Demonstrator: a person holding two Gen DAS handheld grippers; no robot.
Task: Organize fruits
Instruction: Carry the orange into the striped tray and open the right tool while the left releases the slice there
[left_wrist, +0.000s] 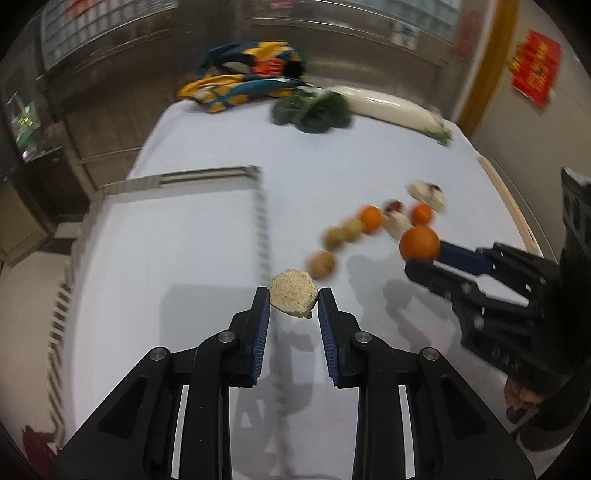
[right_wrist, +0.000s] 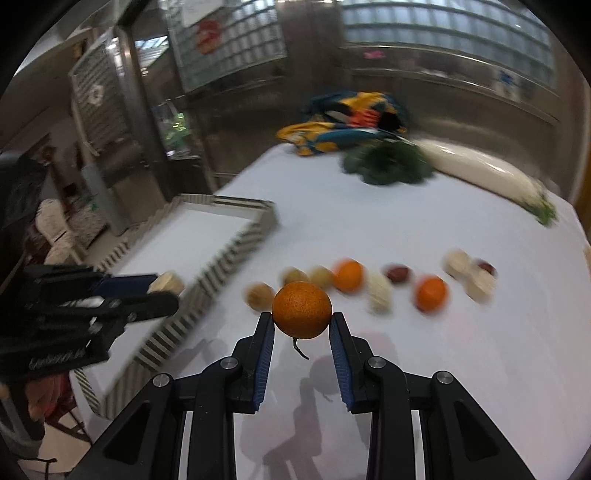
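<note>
My left gripper (left_wrist: 293, 297) is shut on a beige, rough, flat-faced fruit piece (left_wrist: 293, 298), held above the white table just right of the tray's wall. My right gripper (right_wrist: 301, 322) is shut on an orange (right_wrist: 301, 309) with a short stem, lifted above the table. In the left wrist view that orange (left_wrist: 420, 243) shows at the right, pinched in the right gripper (left_wrist: 424, 256). In the right wrist view the left gripper (right_wrist: 162, 290) shows at the left with the beige piece (right_wrist: 168, 282) over the tray. A blurred row of fruits (right_wrist: 369, 282) lies on the table: brown ones, two oranges, pale ones, dark red ones.
A shallow white tray with a ribbed striped wall (right_wrist: 236, 251) stands on the left part of the table. At the far end lie a colourful cloth bag (right_wrist: 347, 123), dark leafy greens (right_wrist: 388, 164) and a long white radish (right_wrist: 480, 171). Metal counters stand beyond the table.
</note>
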